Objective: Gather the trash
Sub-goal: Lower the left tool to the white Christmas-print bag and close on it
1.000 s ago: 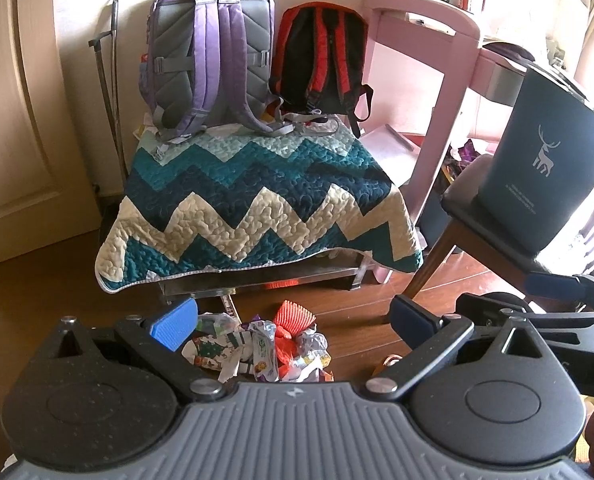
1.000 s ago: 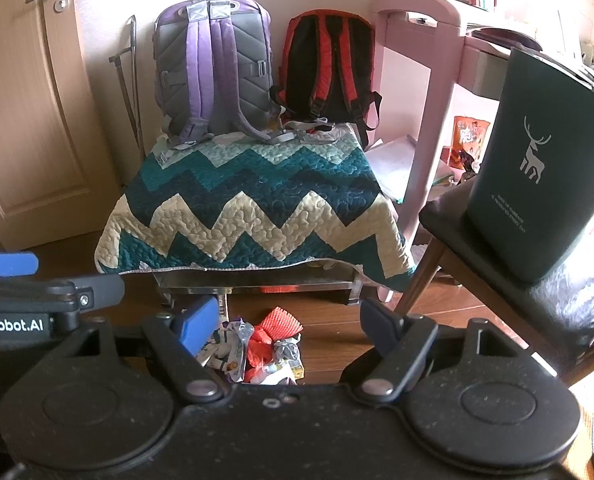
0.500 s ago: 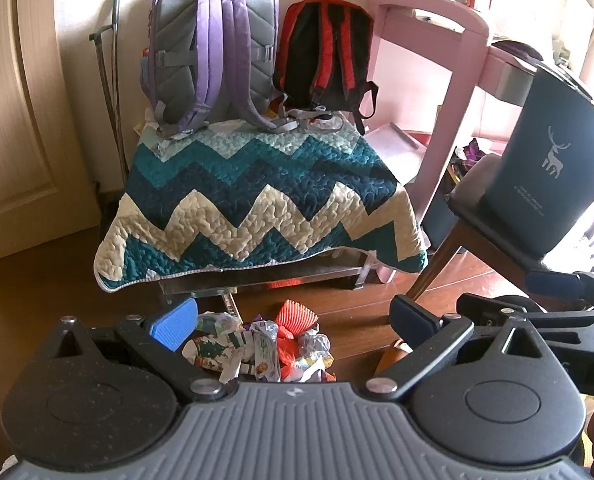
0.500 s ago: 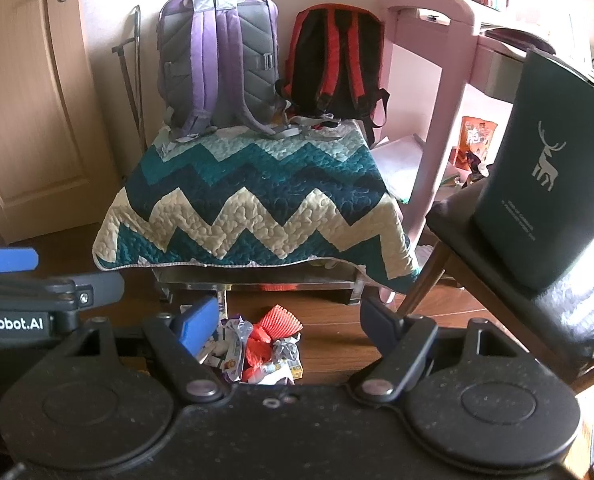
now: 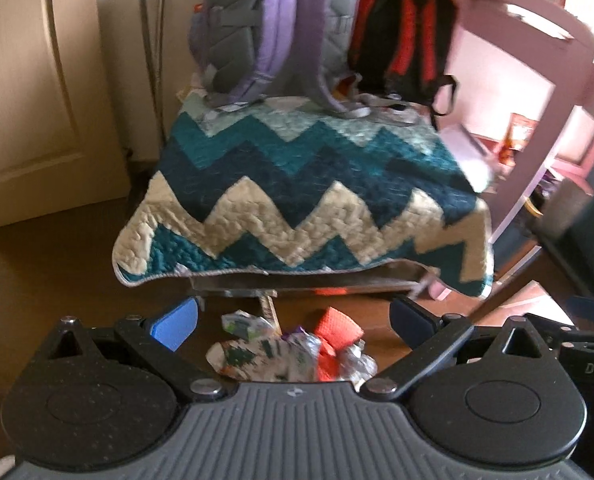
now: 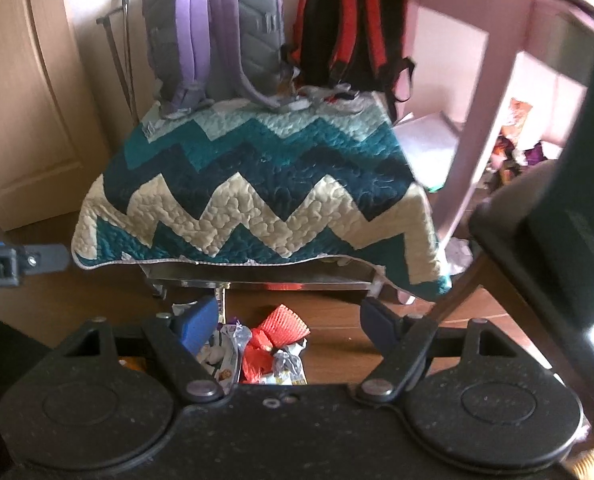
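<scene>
Both tongs are spread wide and hold nothing: the left gripper (image 5: 293,322) and right gripper (image 6: 285,322) each frame one trash pile (image 5: 293,350) low at centre frame on the wooden floor (image 5: 49,280). Above it hangs one zigzag quilt (image 5: 297,200), with two backpacks at the top: one purple backpack (image 5: 273,20), one red backpack (image 5: 405,36).

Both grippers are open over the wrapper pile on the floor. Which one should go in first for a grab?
Left, probably. The left gripper has the trash pile centred between its open fingers. The right gripper is open too, but the pile sits toward its left finger, partly hidden.
</scene>
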Motion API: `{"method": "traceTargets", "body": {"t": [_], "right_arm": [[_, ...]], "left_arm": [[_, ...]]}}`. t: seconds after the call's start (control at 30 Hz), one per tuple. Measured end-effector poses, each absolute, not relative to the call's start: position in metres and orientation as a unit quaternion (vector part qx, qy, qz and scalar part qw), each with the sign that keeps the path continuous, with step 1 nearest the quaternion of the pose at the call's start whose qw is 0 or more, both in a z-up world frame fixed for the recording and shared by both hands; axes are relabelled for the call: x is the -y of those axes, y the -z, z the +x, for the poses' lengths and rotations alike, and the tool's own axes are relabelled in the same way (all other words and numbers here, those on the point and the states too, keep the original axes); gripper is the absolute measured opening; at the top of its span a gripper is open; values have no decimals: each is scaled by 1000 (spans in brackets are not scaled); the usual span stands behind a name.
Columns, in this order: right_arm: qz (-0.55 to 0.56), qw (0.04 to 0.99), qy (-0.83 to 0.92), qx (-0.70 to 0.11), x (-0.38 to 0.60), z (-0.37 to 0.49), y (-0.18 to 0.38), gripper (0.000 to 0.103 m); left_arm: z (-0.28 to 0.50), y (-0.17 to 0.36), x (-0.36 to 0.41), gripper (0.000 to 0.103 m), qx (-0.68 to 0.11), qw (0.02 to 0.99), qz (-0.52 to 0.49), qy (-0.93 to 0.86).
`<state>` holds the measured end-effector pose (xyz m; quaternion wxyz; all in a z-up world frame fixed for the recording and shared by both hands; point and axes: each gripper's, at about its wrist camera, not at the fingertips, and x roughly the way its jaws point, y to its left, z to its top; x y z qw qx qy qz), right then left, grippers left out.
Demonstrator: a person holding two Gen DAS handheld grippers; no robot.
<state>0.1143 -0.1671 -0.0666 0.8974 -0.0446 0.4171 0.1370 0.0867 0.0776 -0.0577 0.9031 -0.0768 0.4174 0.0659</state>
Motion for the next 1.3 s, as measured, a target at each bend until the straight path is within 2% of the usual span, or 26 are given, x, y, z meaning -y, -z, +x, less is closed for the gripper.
{"method": "traceTargets", "body": {"t": [0.33,0.63,0.8,1.13,1.3], "right_arm": [[-55,855,-183,-482,146,210,169,78],[-36,782,-164,-600,147,281,283,78],[-33,756,-157,-635,146,321,324,78],[-42,716,-141,-682,146,344,400,76],[-31,695,-129,-707,142,345,435,76]], "left_arm": [[163,159,-100,103,-469,876,-74,-89],[216,273,-111,102,-600,794,-68,-65],[249,310,-113,102,-623,781,-35,-29],[281,401,-108,102,-678,734,48,11],[284,443,-107,102,-699,712,56,29]]}}
